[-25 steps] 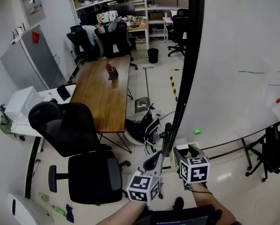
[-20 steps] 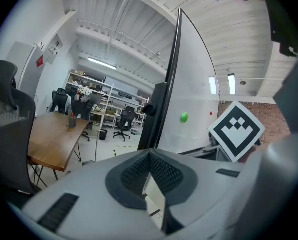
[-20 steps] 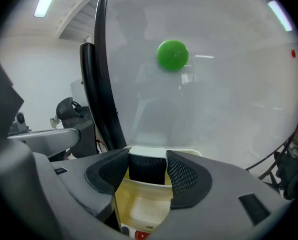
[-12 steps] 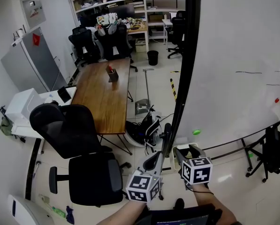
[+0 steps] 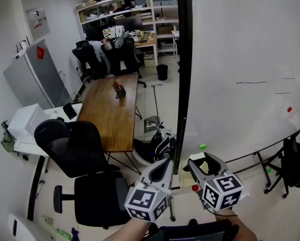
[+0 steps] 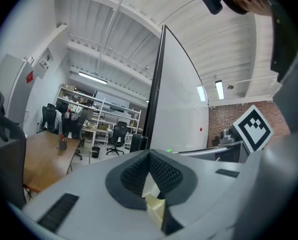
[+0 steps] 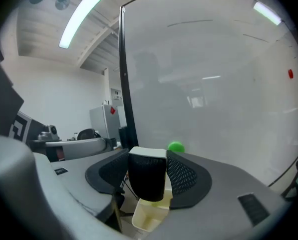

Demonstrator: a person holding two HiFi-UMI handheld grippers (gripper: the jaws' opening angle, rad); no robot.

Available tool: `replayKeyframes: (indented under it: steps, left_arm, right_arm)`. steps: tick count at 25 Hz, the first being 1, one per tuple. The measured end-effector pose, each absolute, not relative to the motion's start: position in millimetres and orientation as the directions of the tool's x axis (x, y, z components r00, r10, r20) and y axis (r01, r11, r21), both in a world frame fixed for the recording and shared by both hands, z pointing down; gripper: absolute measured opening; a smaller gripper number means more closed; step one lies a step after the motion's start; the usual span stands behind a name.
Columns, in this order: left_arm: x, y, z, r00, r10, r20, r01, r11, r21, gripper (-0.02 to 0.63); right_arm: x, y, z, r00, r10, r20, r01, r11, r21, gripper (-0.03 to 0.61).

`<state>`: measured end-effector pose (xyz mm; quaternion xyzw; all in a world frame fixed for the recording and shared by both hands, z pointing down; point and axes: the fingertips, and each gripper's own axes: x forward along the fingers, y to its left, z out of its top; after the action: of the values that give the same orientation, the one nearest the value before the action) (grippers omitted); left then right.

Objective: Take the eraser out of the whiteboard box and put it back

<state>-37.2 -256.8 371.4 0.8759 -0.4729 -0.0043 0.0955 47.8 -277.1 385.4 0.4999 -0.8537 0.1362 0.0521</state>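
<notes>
Grey left hand-held gripper (image 5: 168, 161) and right hand-held gripper (image 5: 201, 162), black meshed pads (image 7: 186, 176) (black-and-white marker cubes (image 5: 145, 203) on both).

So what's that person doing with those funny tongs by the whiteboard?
A person holds a pair of tongs in each hand, next to a big whiteboard. The right tongs are clamped on the black-and-white eraser, holding it just above the small cream box. The left tongs are shut and empty, off to the side. So at this moment the eraser is out of its box.
</notes>
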Motion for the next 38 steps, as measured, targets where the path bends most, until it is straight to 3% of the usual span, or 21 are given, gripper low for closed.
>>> replayKeyframes:
  steps: [11, 28, 38]
  left_arm:
    - [-29, -222, 304, 0.590, -0.807, 0.002, -0.794, -0.581, 0.178, 0.023]
    - [-20, -206, 285, 0.578, -0.816, -0.001, -0.810, -0.574, 0.118, 0.021]
    - [-13, -202, 290, 0.577, -0.816, -0.018, -0.804, -0.572, 0.161, 0.025]
  right_arm:
    - [82, -229, 283, -0.573, -0.819, 0.031, -0.807, 0.558, -0.192, 0.264]
    - [104, -215, 270, -0.579, -0.815, 0.013, -0.801, 0.566, -0.198, 0.264]
    - [108, -211, 276, -0.579, -0.815, 0.021, -0.802, 0.564, -0.197, 0.264]
